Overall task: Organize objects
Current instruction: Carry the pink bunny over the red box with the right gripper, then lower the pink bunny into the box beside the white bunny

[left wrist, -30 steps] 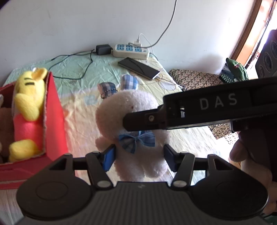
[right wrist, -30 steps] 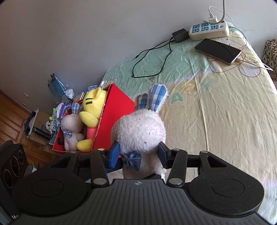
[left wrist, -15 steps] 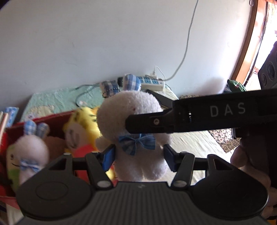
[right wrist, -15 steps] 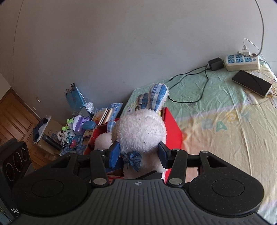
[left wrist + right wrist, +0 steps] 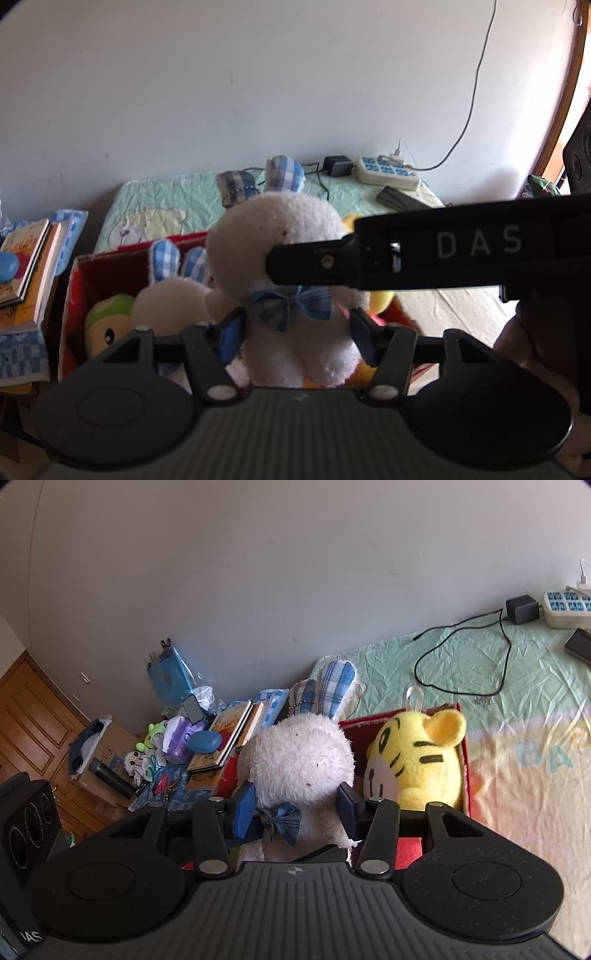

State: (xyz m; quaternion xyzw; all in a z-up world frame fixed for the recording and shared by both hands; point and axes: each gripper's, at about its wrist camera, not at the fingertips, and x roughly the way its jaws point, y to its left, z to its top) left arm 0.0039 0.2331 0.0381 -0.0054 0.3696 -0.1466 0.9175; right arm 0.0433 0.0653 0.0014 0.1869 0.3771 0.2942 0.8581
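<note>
A white plush rabbit (image 5: 280,236) with blue checked ears and a blue bow is held between both grippers above a red box (image 5: 70,295). My left gripper (image 5: 295,328) is shut on its body. My right gripper (image 5: 295,808) is shut on the same rabbit (image 5: 299,757); its black finger crosses the left wrist view. The box (image 5: 464,738) holds a yellow tiger plush (image 5: 413,760), a second white rabbit (image 5: 170,299) and a green plush (image 5: 107,317).
The box sits on a bed with a pale printed sheet (image 5: 517,775). A power strip (image 5: 388,173), charger cable (image 5: 461,657) and phone (image 5: 399,199) lie by the wall. Books (image 5: 229,734) and clutter sit on a low stand left of the bed.
Both grippers carried the white rabbit from over the sheet leftward to above the red box. The box's toys have come into full view beneath it.
</note>
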